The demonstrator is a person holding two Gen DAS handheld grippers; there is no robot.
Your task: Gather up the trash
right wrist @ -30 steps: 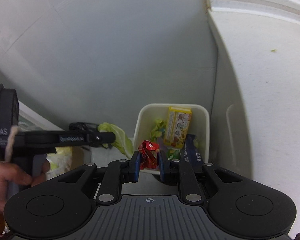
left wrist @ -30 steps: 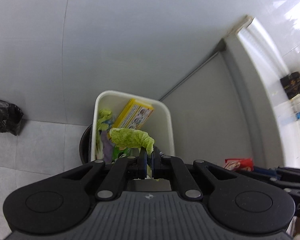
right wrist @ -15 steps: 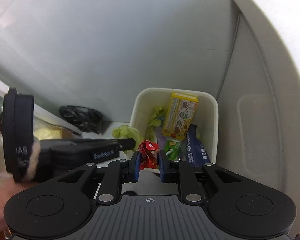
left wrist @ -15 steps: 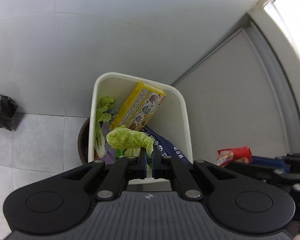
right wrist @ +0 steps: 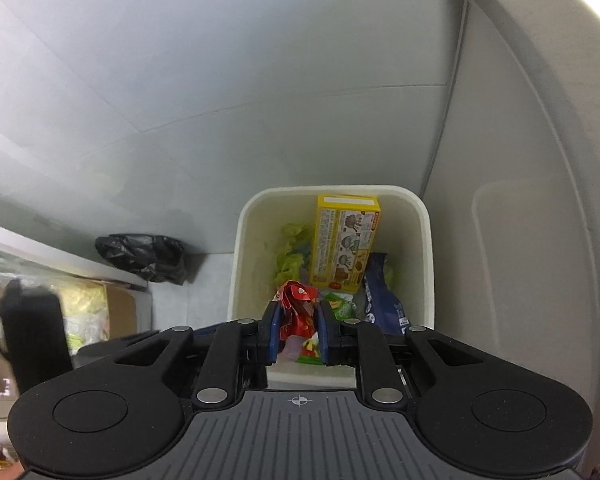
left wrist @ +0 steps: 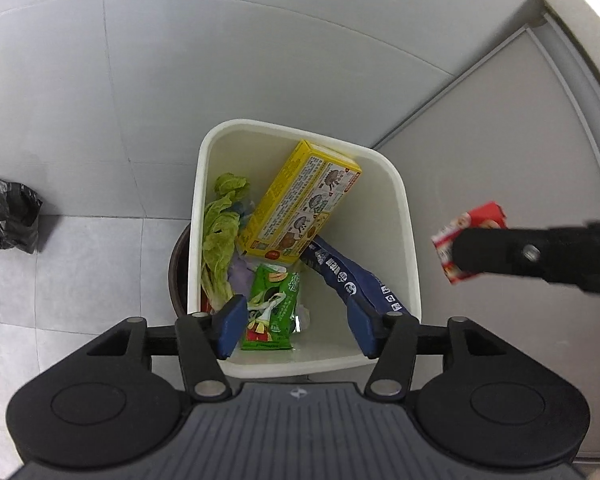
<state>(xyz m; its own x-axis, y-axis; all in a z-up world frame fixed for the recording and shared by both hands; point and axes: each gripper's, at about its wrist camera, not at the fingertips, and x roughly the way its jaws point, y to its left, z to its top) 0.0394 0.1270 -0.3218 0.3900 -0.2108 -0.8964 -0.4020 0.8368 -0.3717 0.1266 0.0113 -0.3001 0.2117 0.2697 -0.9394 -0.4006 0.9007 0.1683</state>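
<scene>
A white trash bin point(left wrist: 408, 240) stands on the floor below both tools. Inside lie a yellow box point(left wrist: 300, 204), lettuce leaves point(left wrist: 219, 240), a green snack packet point(left wrist: 273, 304) and a dark blue packet point(left wrist: 352, 280). My left gripper point(left wrist: 297, 322) hangs over the bin's near rim with its jaws opening and nothing between the pads. My right gripper point(right wrist: 298, 320) is shut on a crumpled red wrapper point(right wrist: 297, 312) above the bin point(right wrist: 332, 192). In the left wrist view the same red wrapper point(left wrist: 468, 248) is gripped just right of the bin.
A black plastic bag point(left wrist: 7, 216) lies on the floor tiles to the left. A dark round object point(left wrist: 177, 276) sits against the bin's left side. A grey cabinet panel point(left wrist: 520, 160) rises to the right. A cardboard box point(right wrist: 115, 308) with bags stands left.
The left jaws have opened and the lettuce leaf they held is gone from them. Both tools have come down closer to the bin, and the right one still carries the red wrapper.
</scene>
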